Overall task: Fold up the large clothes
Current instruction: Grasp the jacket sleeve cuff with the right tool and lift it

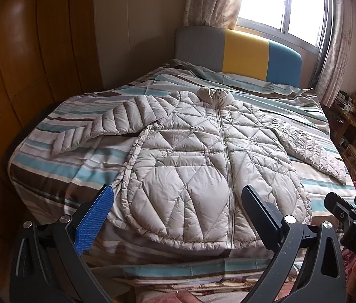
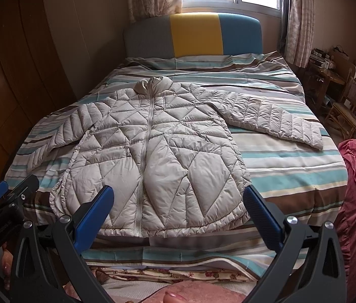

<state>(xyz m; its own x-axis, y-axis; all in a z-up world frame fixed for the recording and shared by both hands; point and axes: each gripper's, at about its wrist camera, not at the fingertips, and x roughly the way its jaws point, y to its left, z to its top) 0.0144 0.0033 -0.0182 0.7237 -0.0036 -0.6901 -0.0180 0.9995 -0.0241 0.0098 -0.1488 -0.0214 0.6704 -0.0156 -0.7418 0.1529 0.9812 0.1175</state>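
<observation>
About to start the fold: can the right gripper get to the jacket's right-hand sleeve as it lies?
Probably yes. The right gripper is open, and the sleeve lies flat on the bed with nothing across it.

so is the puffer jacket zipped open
No, the puffer jacket lies flat on the striped bed cover, zipped shut to the collar.

The left gripper [image 1: 178,199] fingers hide part of the puffer jacket [image 1: 198,156] hem, and the right gripper [image 1: 349,209] is cut off at the frame edge — jaws unreadable there. Clutter on the side table [image 2: 329,73] is too small to identify.
</observation>
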